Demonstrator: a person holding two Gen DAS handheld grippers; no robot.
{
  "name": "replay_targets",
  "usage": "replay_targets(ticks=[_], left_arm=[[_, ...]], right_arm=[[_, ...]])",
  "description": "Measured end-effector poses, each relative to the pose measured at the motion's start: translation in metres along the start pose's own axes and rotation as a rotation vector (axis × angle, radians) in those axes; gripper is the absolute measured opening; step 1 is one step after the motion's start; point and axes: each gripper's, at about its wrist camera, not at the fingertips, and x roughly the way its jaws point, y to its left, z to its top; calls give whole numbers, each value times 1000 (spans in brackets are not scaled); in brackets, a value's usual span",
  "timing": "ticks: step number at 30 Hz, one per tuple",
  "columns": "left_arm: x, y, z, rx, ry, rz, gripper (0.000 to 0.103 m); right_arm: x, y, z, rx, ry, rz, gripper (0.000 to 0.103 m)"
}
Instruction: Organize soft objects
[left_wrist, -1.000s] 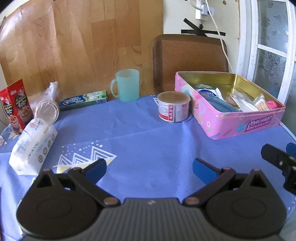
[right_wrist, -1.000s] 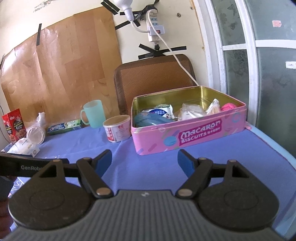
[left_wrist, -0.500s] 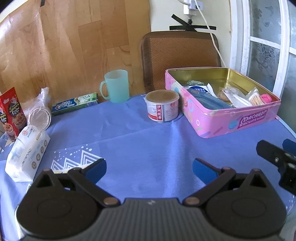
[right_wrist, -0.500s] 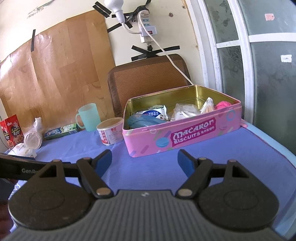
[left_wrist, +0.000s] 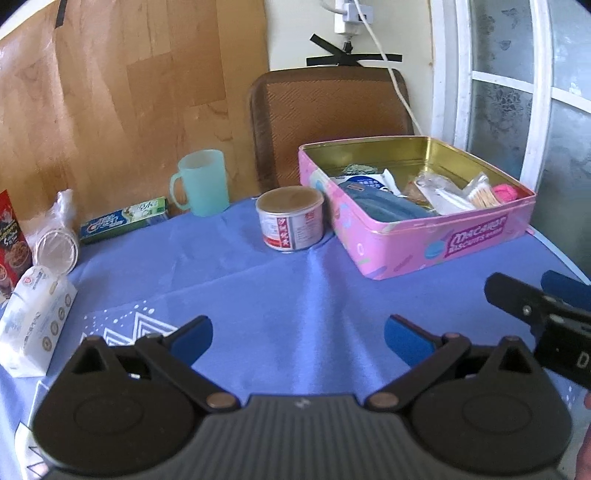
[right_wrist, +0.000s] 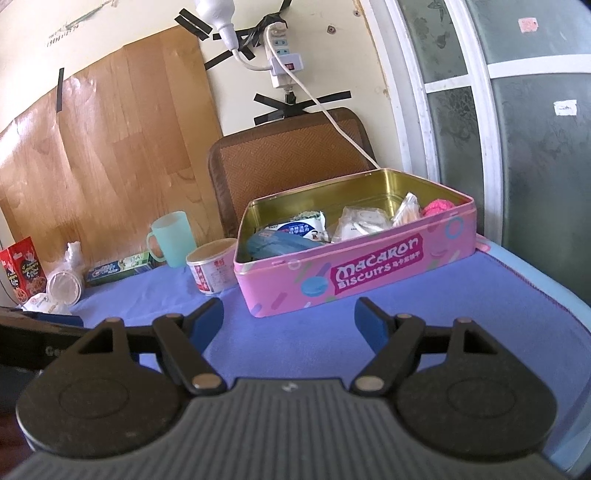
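Observation:
A pink Macaron Biscuits tin (left_wrist: 476, 242) (right_wrist: 373, 275) stands open on the blue tablecloth, holding a blue pouch (left_wrist: 380, 205), a white packet (right_wrist: 360, 223), a pink ball (right_wrist: 437, 207) and other small packs. A white tissue pack (left_wrist: 35, 321) lies at the left edge. My left gripper (left_wrist: 298, 336) is open and empty above the cloth, short of the tin. My right gripper (right_wrist: 289, 322) is open and empty, facing the tin's front wall. The right gripper's fingers (left_wrist: 517, 301) show at the right of the left wrist view.
A teal mug (left_wrist: 201, 182), a round can (left_wrist: 290, 221), a toothpaste box (left_wrist: 123, 219), a stack of plastic cups (left_wrist: 55, 247) and a red cookie box (right_wrist: 22, 273) stand along the back and left. A brown chair back (left_wrist: 328, 122) is behind the table.
Both grippers have drawn back and shifted, so the tin and can look smaller and farther. Both stay open and empty. Nothing on the table has moved.

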Motion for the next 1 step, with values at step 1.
replay_targets(ticks=[1], left_arm=[[0, 1, 0, -6, -1, -11, 103]], right_arm=[[0, 0, 0, -2, 0, 0, 80]])
